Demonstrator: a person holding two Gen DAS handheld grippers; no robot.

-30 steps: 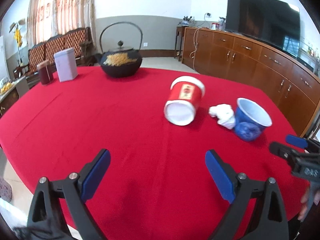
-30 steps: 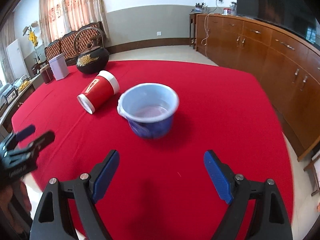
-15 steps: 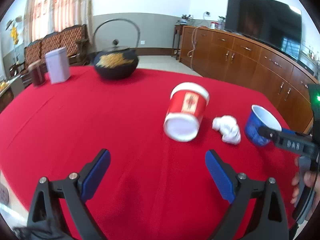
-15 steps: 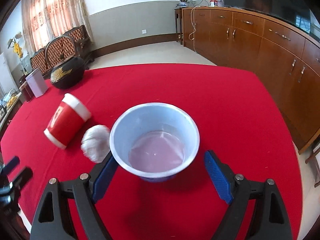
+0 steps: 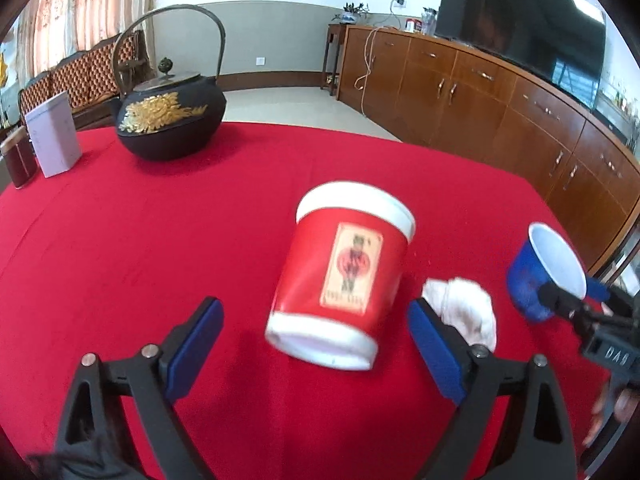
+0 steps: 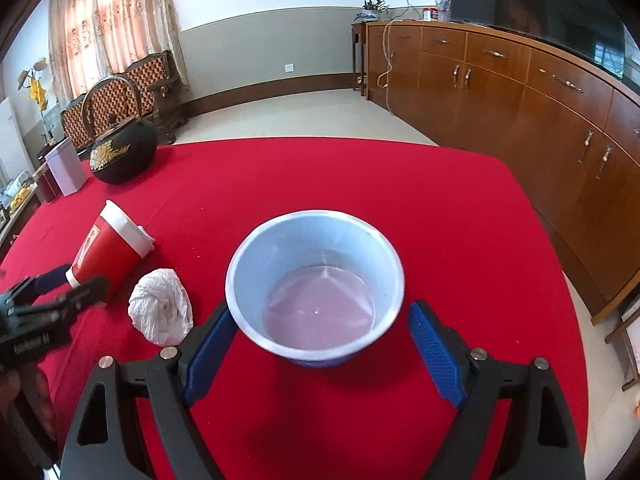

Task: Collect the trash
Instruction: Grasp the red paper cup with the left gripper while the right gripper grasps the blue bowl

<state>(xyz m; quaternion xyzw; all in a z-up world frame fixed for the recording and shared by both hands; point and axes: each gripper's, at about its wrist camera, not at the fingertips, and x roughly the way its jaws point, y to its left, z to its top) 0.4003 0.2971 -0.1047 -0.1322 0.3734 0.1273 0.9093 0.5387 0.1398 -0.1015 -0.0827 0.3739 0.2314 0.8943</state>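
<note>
Tilted down over the red tablecloth (image 5: 120, 248). Left gripper (image 5: 314, 350) closing, pads apart from the toppled red cup (image 5: 344, 276) between them. Right gripper (image 6: 320, 350) closing around the blue bowl (image 6: 316, 280), not yet gripping. Crumpled tissue (image 6: 162, 310) between cup and bowl. Iron teapot (image 5: 170, 120) beyond.

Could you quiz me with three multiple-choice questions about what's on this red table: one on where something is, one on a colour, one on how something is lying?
1. The crumpled white wad lies:
A. between the red cup and the blue bowl
B. inside the bowl
C. beside the kettle

2. The bowl is outside:
A. green
B. blue
C. yellow

3. The red cup is:
A. upright
B. stacked
C. on its side

Answers:
1 A, it sits on the cloth between them.
2 B, the blue wall shows under the rim.
3 C, its base faces the camera.
</note>
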